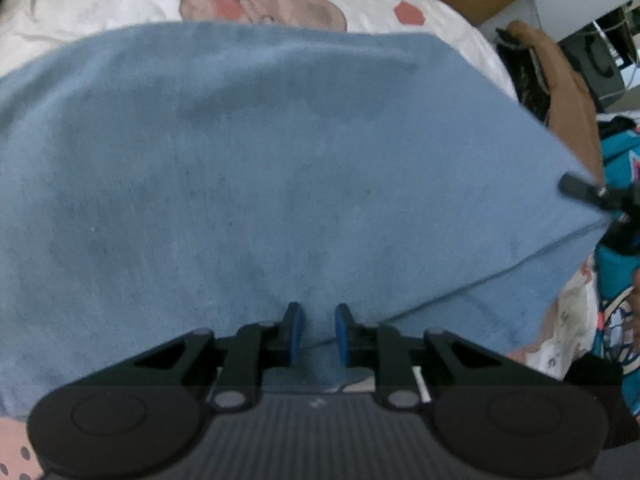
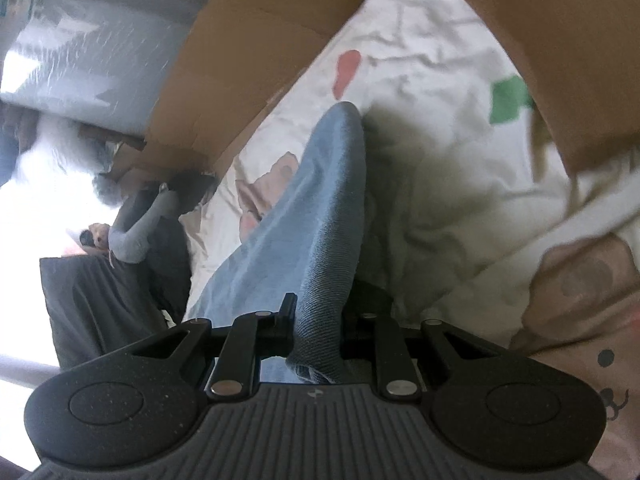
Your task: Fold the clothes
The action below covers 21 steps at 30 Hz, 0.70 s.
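Observation:
A blue garment (image 1: 260,168) fills the left wrist view, stretched out over the bed. My left gripper (image 1: 318,320) is shut on a raised fold at the garment's near edge, which is pinched between the blue pads (image 1: 294,328). At the right edge of that view my right gripper (image 1: 576,188) holds the cloth's far corner; only one black finger shows there. In the right wrist view the blue garment (image 2: 312,208) runs up and away as a narrow band from my right gripper (image 2: 318,312), which is shut on it. The right finger is hidden behind the cloth.
A white bedsheet (image 2: 440,60) with coloured prints lies under everything. Cardboard (image 2: 248,40) stands along the bed's far side. A pile of dark clothes (image 2: 100,300) sits beside the bed. A teal printed garment (image 1: 616,160) and a brown object (image 1: 568,92) lie at the right.

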Motion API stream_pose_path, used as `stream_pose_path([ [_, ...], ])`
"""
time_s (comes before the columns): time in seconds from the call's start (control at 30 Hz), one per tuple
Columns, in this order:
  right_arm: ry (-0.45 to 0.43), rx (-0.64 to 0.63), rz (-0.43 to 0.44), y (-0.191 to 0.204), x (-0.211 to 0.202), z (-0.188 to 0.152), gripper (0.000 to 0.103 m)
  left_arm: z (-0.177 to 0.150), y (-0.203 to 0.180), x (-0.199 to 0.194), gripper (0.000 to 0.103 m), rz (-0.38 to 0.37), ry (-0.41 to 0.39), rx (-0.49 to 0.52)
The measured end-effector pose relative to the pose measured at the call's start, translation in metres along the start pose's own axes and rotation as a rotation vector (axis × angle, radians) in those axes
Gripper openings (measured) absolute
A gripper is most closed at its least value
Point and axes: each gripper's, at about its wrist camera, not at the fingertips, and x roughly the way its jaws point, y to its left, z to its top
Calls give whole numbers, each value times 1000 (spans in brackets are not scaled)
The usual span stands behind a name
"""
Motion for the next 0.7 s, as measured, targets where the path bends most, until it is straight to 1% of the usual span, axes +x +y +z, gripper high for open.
stream_pose_path([
  [0.07,7,-19,-21,6,2,2,18,-3,4,3,16,-6,8,-27],
  [0.1,12,-25,-36,7,3,4,19,-4,7,5,12,-9,12,-41],
  [0.17,15,-6,-40,-2,6,6,20,-5,11,6,7,-12,16,-55],
  [0.2,15,8,-39,-8,7,7,22,-5,13,5,6,-18,18,-62],
  [0.27,17,44,-38,-24,8,9,23,-4,16,2,6,-35,20,-71],
  [0.33,22,92,-41,-40,9,11,30,-2,17,-5,6,-48,8,-69],
  [0.37,21,114,-37,-46,9,12,32,-1,17,-9,7,-51,-2,-70],
  [0.43,19,150,-26,-57,8,14,41,2,18,-15,12,-47,-26,-75],
  [0.47,20,160,-19,-61,9,15,42,5,19,-16,16,-38,-39,-76],
  [0.5,22,164,-13,-63,11,16,42,8,20,-16,17,-29,-49,-77],
  [0.57,29,177,2,-70,15,21,42,16,23,-13,17,-13,-59,-76],
  [0.7,68,160,-8,-76,28,31,42,39,24,-4,17,4,-83,-84],
])
